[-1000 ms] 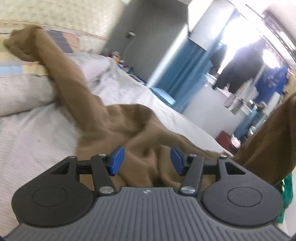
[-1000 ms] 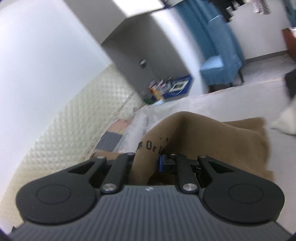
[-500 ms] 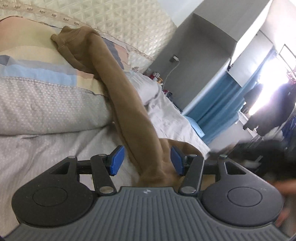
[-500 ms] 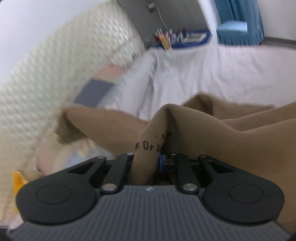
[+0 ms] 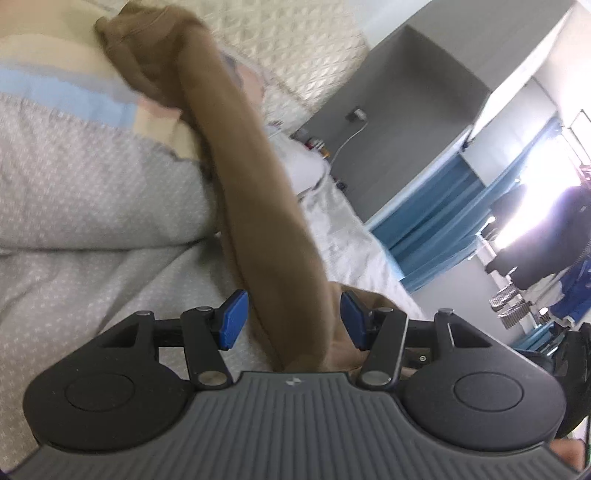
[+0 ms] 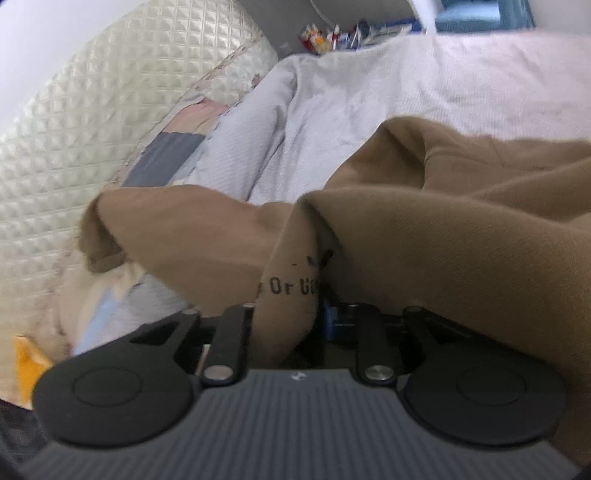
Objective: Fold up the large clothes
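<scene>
A large brown garment lies on the bed. One long sleeve stretches from between the jaws of my left gripper up to a pillow at the top left. The left jaws stand open on either side of the sleeve. In the right wrist view the same brown garment is bunched over my right gripper, which is shut on a fold with black printed letters. The sleeve cuff hangs out to the left.
A grey-white bedspread and striped pillows lie under the garment. A quilted cream headboard stands behind. A grey cabinet, blue curtains and a cluttered nightstand are beyond the bed.
Both grippers have moved toward the headboard. The sleeve now runs straight between the open left jaws. The right gripper keeps its hold on the printed fold.
</scene>
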Available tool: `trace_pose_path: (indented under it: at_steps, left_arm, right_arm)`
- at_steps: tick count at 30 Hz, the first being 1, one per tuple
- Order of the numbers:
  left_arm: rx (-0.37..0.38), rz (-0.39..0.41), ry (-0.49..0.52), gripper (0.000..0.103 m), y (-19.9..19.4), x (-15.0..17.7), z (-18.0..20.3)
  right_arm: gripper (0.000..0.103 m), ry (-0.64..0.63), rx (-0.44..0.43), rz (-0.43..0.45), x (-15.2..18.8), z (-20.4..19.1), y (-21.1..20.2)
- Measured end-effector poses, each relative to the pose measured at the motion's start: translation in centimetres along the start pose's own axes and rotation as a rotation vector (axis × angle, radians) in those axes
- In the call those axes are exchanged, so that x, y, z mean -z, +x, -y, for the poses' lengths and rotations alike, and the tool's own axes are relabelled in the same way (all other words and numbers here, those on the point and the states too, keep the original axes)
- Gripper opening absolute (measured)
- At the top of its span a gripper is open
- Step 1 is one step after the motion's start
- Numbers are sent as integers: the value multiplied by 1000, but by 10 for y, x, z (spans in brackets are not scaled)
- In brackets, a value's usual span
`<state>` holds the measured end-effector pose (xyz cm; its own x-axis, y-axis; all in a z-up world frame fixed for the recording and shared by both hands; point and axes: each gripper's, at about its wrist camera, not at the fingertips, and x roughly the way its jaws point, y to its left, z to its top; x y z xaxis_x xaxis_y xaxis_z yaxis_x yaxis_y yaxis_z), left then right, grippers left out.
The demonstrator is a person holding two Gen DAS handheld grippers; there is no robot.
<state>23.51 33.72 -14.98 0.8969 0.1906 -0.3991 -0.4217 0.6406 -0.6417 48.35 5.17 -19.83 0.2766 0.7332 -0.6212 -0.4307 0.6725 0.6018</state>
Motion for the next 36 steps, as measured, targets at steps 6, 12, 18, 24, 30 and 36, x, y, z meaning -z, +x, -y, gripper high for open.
trace_pose_path:
  at_steps: [6,12,18,24,30,36]
  left_arm:
    - [63,36,23,61,-22,-4,13]
    - [104,4,91,61,-39,5,35]
    - [138,-90,172,61,-37,33,57]
    - [122,-130,250,61,-19,55,75]
    - [85,-150,346,61,16,70,93]
    - [-12,-222,393,61,55,87,95]
  right_arm:
    - [68,38,-114,-52,11,-1,-49]
    - [84,58,-215,-31,21,22,-124]
    - [84,-181,-57,98,38,43,-179]
    - [84,-308,145,245,63,67,-175]
    - [84,-329,200,273,72,78,-143]
    - [84,-409,271,270,81,83,-123]
